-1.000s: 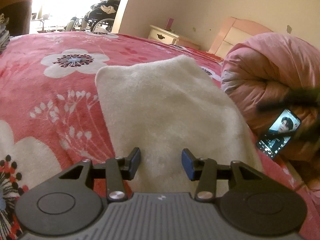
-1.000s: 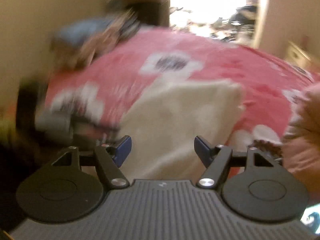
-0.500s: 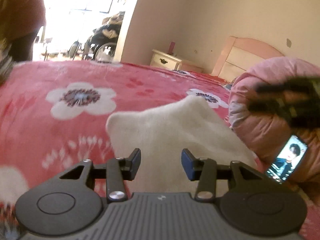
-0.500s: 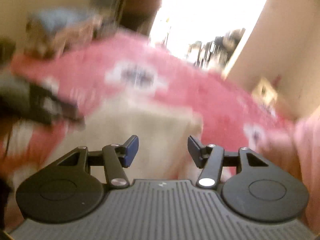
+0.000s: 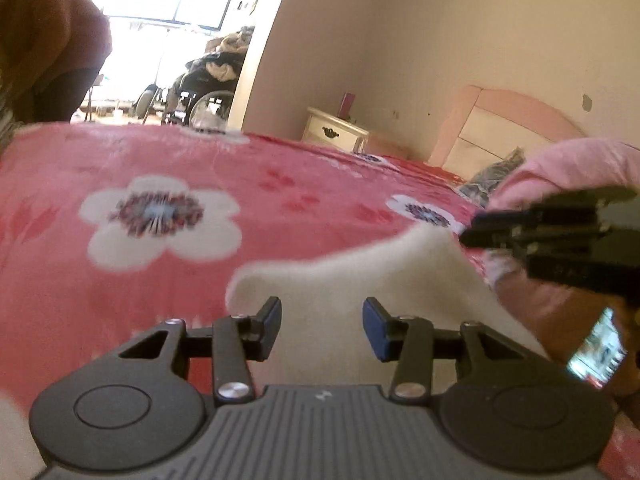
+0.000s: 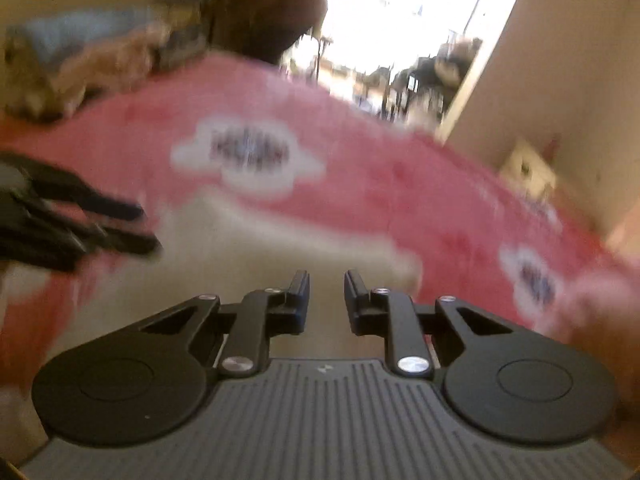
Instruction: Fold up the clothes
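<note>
A cream fluffy cloth (image 5: pixel 360 280) lies flat on the red flowered blanket (image 5: pixel 120 280). My left gripper (image 5: pixel 322 322) hovers low over the cloth's near part, open, with nothing between its blue pads. In the right wrist view it shows at the left (image 6: pixel 150 229), over that side of the cloth (image 6: pixel 280 248). My right gripper (image 6: pixel 326 280) is over the cloth's other side. Its jaws are closing to a narrow gap, and I see no cloth pinched between them. From the left wrist view its tips (image 5: pixel 468 228) sit right at the cloth's far right corner.
A rolled pink quilt (image 5: pixel 560 168) lies to the right, with a lit phone (image 5: pixel 596 352) propped against it. Behind stand a pink headboard (image 5: pixel 500 120) and a cream nightstand (image 5: pixel 336 132). A person (image 5: pixel 48 40) stands at the bed's far side. A blurred heap of clothes (image 6: pixel 80 52) lies far left.
Both grippers have moved across the bed and tipped up, so more of the room shows. The right jaws have narrowed from wide to a slim gap. The left jaws are unchanged.
</note>
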A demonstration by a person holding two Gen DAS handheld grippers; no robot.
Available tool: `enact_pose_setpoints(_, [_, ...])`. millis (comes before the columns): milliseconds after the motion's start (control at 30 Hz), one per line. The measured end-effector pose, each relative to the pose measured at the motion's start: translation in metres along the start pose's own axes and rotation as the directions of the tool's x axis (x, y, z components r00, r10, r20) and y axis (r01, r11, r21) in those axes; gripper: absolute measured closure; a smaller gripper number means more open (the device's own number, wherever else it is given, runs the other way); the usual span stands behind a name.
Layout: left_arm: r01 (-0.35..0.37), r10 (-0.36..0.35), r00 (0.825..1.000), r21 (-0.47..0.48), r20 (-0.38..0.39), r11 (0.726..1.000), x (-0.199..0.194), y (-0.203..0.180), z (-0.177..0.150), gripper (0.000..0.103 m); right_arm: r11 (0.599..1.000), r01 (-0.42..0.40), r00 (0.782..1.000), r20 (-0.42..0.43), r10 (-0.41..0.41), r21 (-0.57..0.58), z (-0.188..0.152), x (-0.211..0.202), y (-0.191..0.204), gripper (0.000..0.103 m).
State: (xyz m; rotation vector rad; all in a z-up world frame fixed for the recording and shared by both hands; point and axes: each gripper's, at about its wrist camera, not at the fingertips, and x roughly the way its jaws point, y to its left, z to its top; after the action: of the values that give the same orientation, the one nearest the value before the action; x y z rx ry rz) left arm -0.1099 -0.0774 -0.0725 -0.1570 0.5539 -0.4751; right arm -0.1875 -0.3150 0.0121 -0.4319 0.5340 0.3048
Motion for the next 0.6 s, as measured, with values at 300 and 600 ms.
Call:
enact_pose_setpoints(300, [-0.021,0.021,0.998,-0.006,-0.062,1.0,0.052,0.025,-0.012,0.057,0.986,0.08,0.985,-0.162,-0.056,0.144,-0.035,0.1,-0.043,0.091])
enact_pose_setpoints(600, [-0.02,0.012,0.996,-0.094,-0.085,0.995,0.058,0.04,-0.02,0.043,0.948,-0.005,0.984,-0.169,0.063,0.318,-0.039,0.129,-0.075,0.091])
